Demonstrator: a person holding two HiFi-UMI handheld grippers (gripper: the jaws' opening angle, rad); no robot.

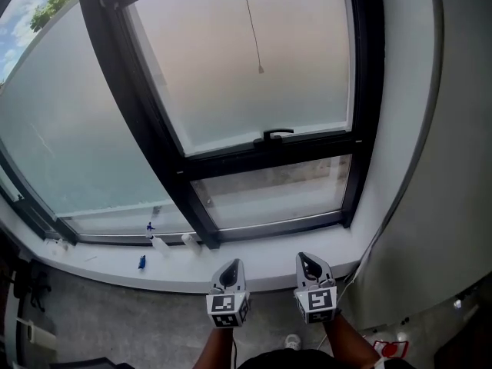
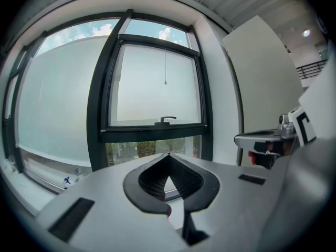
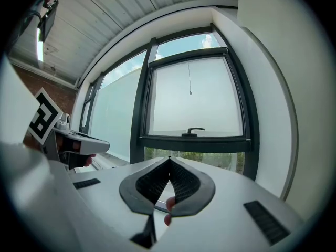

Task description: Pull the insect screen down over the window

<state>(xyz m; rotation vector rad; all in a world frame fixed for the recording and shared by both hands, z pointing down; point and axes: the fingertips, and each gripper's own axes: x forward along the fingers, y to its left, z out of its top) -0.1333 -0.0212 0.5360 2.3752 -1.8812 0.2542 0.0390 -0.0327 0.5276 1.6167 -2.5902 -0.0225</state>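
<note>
A dark-framed window [image 1: 178, 167] fills the head view, with frosted panes. A thin pull cord with a small end bead [image 1: 260, 70] hangs in front of the upper right pane; the bead also shows in the left gripper view [image 2: 165, 82] and the right gripper view [image 3: 190, 93]. A black handle [image 1: 277, 134] sits on the crossbar below it. No screen is drawn over the glass. My left gripper [image 1: 233, 266] and right gripper [image 1: 307, 261] are side by side before the sill, well below the cord. Both are shut and empty, tips meeting [image 2: 168, 154] [image 3: 169, 157].
The white sill [image 1: 261, 260] carries small blue items [image 1: 142, 262] and two small white bottles [image 1: 159, 243]. A white wall [image 1: 430, 167] runs along the right of the window. Grey floor [image 1: 115, 321] lies below, with a red-and-white object [image 1: 388, 348] at lower right.
</note>
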